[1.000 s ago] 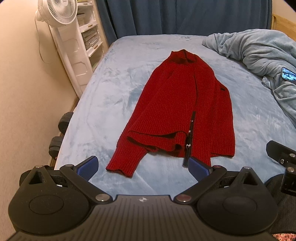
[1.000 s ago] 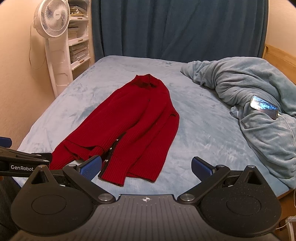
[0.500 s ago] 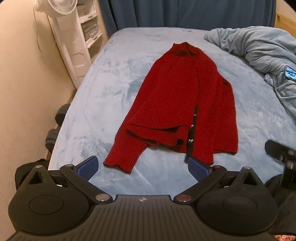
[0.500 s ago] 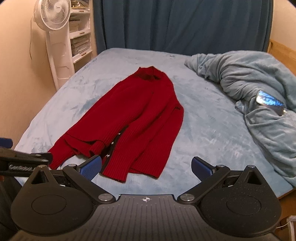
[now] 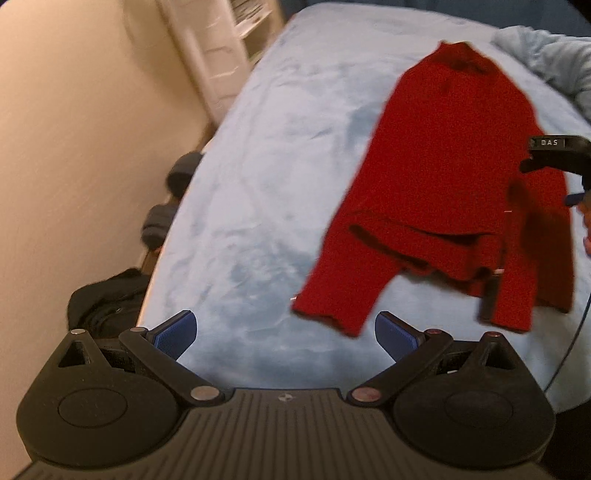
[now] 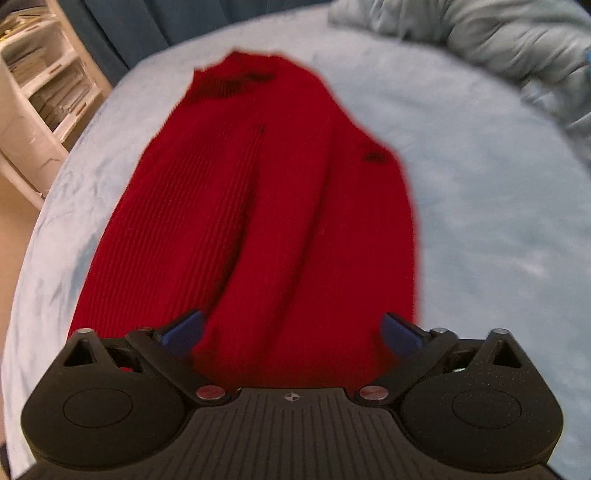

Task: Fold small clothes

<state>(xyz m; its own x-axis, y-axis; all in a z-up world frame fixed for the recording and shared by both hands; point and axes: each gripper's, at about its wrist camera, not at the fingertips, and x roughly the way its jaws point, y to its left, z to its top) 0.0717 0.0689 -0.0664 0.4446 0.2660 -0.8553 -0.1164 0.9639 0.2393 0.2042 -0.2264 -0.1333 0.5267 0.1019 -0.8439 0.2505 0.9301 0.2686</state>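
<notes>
Two hand-held grippers are showing here, and both are sitting with their blue pads spread wide apart, nothing between them. The left hand-held gripper is hanging over the near left part of the bed, with bare blue bedding under it. Its right pad is sitting just short of the loose sleeve cuff, not touching as far as I can tell.

The red sweater is lying flat on the bed with the collar pointing away toward the far end, one sleeve folded across the lower body. A dark zipper strip is showing near the hem.

The right hand-held gripper is hovering low right over the lower half of the sweater, red knit filling the whole gap between its pads. I can't tell whether the pads are touching the fabric. In the left wrist view its black body is poking in from the right edge above the sweater.

A rumpled light blue blanket is lying bunched at the far right of the bed, and a white shelf unit is standing off the far left side. Both views are pretty blurry.
</notes>
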